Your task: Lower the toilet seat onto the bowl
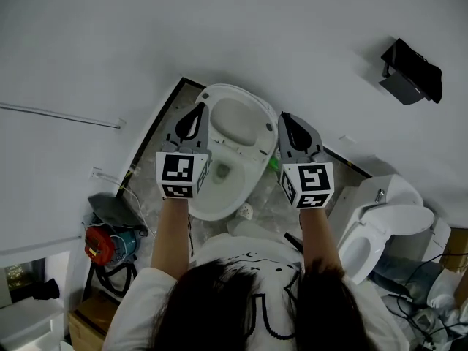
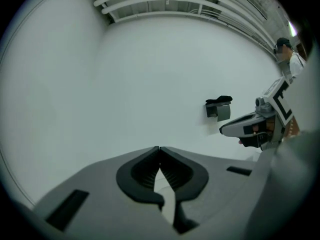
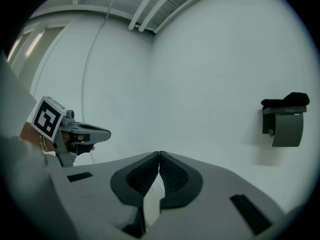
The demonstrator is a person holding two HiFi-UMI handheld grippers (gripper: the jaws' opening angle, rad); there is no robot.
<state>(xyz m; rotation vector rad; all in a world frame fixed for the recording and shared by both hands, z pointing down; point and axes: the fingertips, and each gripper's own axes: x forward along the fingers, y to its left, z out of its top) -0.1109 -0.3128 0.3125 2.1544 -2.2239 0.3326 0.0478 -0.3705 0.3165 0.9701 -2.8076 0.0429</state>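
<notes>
A red object (image 1: 99,244) lies among clutter on the floor at far left. Next comes the person's left gripper (image 1: 196,113), held out over the left rim of a white toilet bowl (image 1: 208,205). Its jaws are pressed together with nothing between them, as the left gripper view (image 2: 159,153) confirms.

The toilet sits in the corner where two white walls meet. The toilet seat (image 1: 238,117) appears raised at the back of the bowl, toward the wall, though the steep downward angle makes this hard to confirm. Neither gripper touches it.

The right gripper (image 1: 286,120) hovers over the bowl's right side, jaws likewise clenched and empty (image 3: 159,158). Each gripper shows in the other's view, well apart.

A second toilet (image 1: 380,225) stands further right, and a black paper holder (image 1: 412,72) is mounted on the right wall.
</notes>
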